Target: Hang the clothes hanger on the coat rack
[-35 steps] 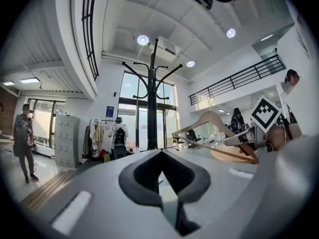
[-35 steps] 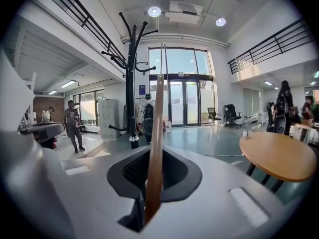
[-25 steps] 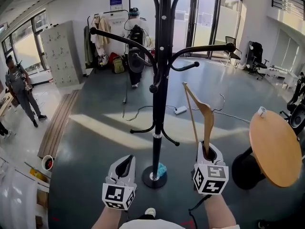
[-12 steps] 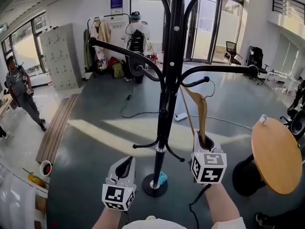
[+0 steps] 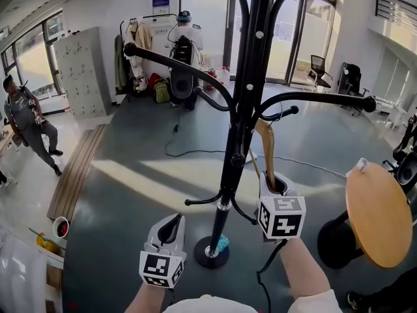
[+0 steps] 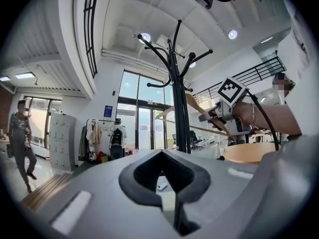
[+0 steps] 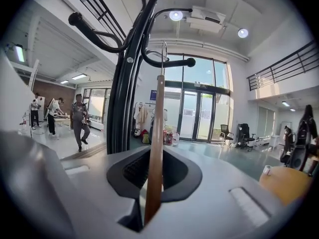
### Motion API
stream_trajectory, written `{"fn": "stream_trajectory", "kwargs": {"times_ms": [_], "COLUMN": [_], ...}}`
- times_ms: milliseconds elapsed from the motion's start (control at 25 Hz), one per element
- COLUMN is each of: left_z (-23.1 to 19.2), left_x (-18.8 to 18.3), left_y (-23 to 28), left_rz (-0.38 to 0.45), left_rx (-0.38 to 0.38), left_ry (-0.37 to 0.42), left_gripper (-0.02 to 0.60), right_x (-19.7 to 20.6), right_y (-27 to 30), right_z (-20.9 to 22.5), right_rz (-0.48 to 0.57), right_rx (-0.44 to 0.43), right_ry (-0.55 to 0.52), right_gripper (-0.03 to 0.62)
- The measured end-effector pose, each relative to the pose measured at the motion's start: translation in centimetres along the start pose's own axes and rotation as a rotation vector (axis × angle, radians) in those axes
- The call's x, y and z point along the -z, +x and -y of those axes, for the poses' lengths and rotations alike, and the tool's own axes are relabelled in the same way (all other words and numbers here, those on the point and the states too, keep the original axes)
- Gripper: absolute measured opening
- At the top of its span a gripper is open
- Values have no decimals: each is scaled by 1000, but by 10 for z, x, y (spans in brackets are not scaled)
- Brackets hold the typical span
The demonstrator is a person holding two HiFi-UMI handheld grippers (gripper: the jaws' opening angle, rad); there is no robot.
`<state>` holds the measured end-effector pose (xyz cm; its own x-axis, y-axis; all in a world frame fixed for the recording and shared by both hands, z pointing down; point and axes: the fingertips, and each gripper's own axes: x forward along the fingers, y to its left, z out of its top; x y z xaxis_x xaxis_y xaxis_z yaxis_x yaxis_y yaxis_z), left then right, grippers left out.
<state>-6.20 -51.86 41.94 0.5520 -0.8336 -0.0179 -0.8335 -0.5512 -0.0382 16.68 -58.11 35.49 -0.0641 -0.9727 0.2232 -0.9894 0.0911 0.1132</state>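
Glass-walled hall, black coat rack [image 5: 242, 129]; wooden hanger [image 5: 265, 139] upright in clamped right tool [image 5: 277, 186], left tool [image 5: 172, 222] closed, empty.

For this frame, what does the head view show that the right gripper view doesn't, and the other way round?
Head view only: the left gripper, held low near the coat rack's base on the floor. Right gripper view only: the right gripper with jaws shut on the wooden clothes hanger, whose metal hook is up beside a short rack arm; whether it rests on the arm is unclear. Both: the rack's black pole, the hanger, the round wooden table and the glass doors.
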Motion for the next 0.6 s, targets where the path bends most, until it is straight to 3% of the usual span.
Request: {"fn": "stream_trajectory", "kwargs": {"times_ms": [600], "left_z": [-4], "left_x": [11], "left_y": [-8], "left_rz": [-15], "left_rx": [-16], "left_ry": [-13], "left_gripper": [0], "right_x": [35], "right_y": [8], "right_z": [-6], "right_rz": [-83], "right_rx": [-27], "right_ry": [26], "right_gripper": [57]}}
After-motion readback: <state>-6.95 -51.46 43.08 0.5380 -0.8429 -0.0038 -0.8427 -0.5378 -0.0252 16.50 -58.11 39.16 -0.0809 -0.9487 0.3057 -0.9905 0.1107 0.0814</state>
